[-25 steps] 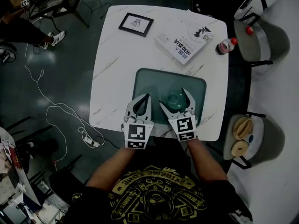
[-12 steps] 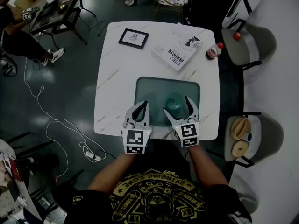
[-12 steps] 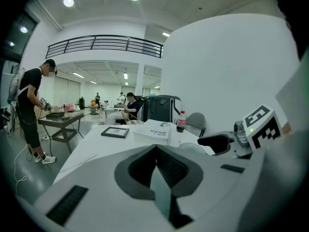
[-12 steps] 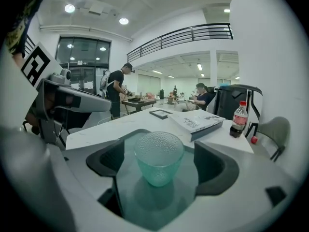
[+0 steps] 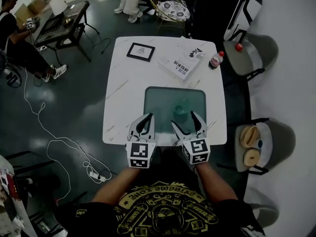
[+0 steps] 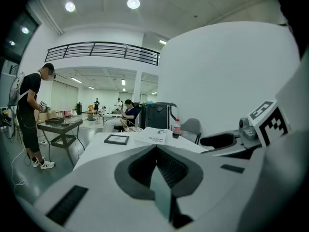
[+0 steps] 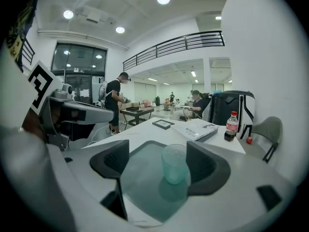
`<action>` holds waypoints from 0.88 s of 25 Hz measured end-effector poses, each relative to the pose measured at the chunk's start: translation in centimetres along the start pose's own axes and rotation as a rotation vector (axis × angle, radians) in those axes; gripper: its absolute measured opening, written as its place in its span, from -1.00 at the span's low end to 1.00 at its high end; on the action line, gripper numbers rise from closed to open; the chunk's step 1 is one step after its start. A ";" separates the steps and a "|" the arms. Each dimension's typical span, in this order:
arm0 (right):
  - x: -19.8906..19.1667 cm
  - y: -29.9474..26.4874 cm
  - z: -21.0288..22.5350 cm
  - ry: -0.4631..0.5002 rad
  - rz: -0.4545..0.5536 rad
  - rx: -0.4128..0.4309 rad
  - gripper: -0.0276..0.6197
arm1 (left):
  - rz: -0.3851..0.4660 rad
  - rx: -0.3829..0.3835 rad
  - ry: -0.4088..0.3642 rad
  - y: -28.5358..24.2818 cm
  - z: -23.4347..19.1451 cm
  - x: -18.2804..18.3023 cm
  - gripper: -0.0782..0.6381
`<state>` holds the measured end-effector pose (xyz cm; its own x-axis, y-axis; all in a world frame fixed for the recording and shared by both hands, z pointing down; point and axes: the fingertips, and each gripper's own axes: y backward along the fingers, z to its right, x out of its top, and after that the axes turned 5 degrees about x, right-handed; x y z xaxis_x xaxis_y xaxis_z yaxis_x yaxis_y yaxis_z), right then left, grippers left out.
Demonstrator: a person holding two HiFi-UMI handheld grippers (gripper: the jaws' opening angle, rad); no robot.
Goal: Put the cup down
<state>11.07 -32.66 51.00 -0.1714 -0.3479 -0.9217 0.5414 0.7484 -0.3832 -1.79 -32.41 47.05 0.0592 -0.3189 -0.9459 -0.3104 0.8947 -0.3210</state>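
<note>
The cup (image 5: 180,107) is standing up straight on the green tray (image 5: 154,97), with its open end pointing up. It is looking pale green and see-through, with little bumps all over its side. It is sitting a bit right of the tray's middle, away from the rims. The tray is lying on the white table (image 5: 123,83).

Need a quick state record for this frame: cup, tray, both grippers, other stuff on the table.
cup: upright on the tray, touched by neither gripper
tray: green, on the white table, towards the person's edge
right gripper: open; jaws have just been closing a little, nothing between the pads, cup just ahead of the tips
left gripper: shut, empty
other items: book, picture frame, bottle, all at the far side
task status: cup looks put down
</note>
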 end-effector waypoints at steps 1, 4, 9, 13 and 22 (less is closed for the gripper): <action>0.1 0.4 -0.6 0.002 0.003 -0.002 0.20 | 0.001 -0.002 -0.003 0.6 0.0 -0.1 -0.75; 0.2 1.9 -2.5 0.010 0.007 -0.012 -0.14 | 0.000 -0.003 -0.002 2.4 -0.3 -0.5 -0.75; 0.6 4.2 -6.1 -0.009 0.018 -0.024 -0.63 | 0.001 -0.013 0.015 5.8 -1.0 -0.9 -0.75; 0.7 5.9 -8.1 0.004 0.029 -0.056 -0.88 | 0.020 -0.030 0.021 8.5 -1.1 -0.8 -0.75; 0.5 9.5 -12.4 0.033 0.013 -0.085 -0.89 | 0.086 -0.085 0.054 13.8 -0.5 -0.5 -0.75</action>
<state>5.95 -18.75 46.14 -0.1931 -0.3202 -0.9275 0.4722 0.7983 -0.3739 -6.58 -20.05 43.09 -0.0221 -0.2603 -0.9653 -0.3912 0.8908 -0.2312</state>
